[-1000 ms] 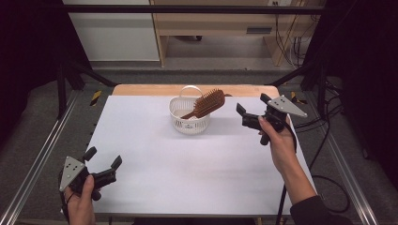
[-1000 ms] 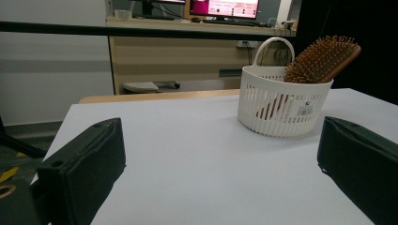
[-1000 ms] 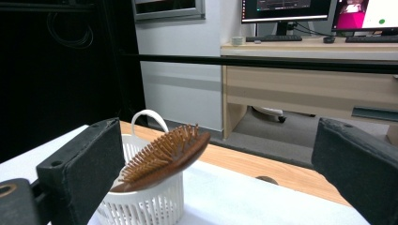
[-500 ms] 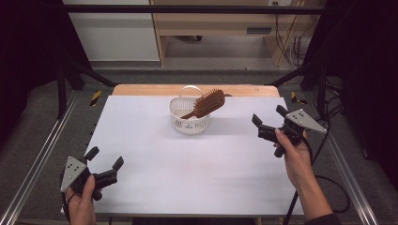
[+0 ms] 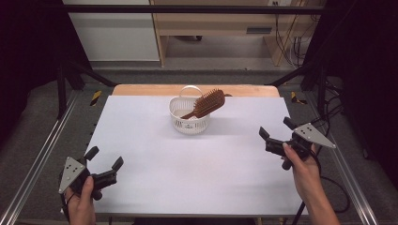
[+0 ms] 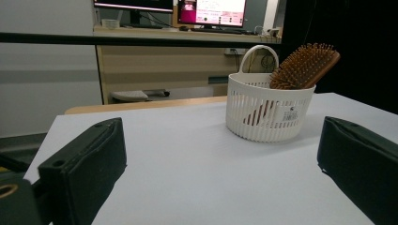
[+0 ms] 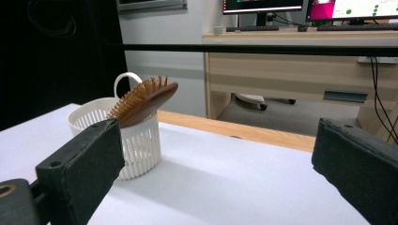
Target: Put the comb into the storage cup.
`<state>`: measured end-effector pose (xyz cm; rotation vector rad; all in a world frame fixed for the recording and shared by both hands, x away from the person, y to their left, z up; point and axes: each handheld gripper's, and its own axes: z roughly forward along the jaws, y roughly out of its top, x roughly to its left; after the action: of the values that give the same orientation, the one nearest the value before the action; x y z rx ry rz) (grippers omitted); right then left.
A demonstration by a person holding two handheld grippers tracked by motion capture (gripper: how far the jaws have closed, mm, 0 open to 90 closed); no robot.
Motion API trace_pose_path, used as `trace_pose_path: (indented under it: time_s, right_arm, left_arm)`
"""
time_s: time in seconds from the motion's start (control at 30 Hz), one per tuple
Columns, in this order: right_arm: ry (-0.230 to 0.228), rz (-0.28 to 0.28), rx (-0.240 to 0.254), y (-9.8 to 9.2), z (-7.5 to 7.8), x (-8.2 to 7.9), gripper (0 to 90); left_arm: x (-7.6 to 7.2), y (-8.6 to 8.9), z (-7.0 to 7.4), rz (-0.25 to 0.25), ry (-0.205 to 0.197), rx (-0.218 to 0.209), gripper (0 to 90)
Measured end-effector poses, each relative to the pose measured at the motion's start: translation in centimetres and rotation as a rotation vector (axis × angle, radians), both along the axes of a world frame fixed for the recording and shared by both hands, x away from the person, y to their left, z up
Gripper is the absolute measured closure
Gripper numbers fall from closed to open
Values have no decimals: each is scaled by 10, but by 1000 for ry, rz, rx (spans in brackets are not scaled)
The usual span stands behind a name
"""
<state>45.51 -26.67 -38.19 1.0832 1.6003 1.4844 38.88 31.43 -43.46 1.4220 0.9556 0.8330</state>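
Though light and stiff by the look of it, needs care: wooden brush (image 5: 204, 104) propped head-up in white basket (image 5: 189, 118) at the table's (image 5: 155, 154) far middle, handle down inside, bristled head jutting over the rim. Best pinched across the head's hard edges, probably; bristles would give and slip. Basket likely light too, prone to tipping. One brush, one basket. Left gripper (image 5: 104, 165) near corner, jaws spread, empty. Right gripper (image 5: 275, 132) right of basket, well apart, jaws spread, empty.
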Motion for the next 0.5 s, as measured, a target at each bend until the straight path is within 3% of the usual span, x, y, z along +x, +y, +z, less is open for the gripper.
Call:
trace_pose_path:
  time_s: [0.1, 0.5]
  right_arm:
    - [10, 8, 0, -2, -5, -6, 26]
    - [43, 20, -10, -4, -32, -17, 29]
  left_arm:
    - [-2, 0, 1, -2, -18, -4, 15]
    - [-2, 0, 2, -12, -25, -9, 12]
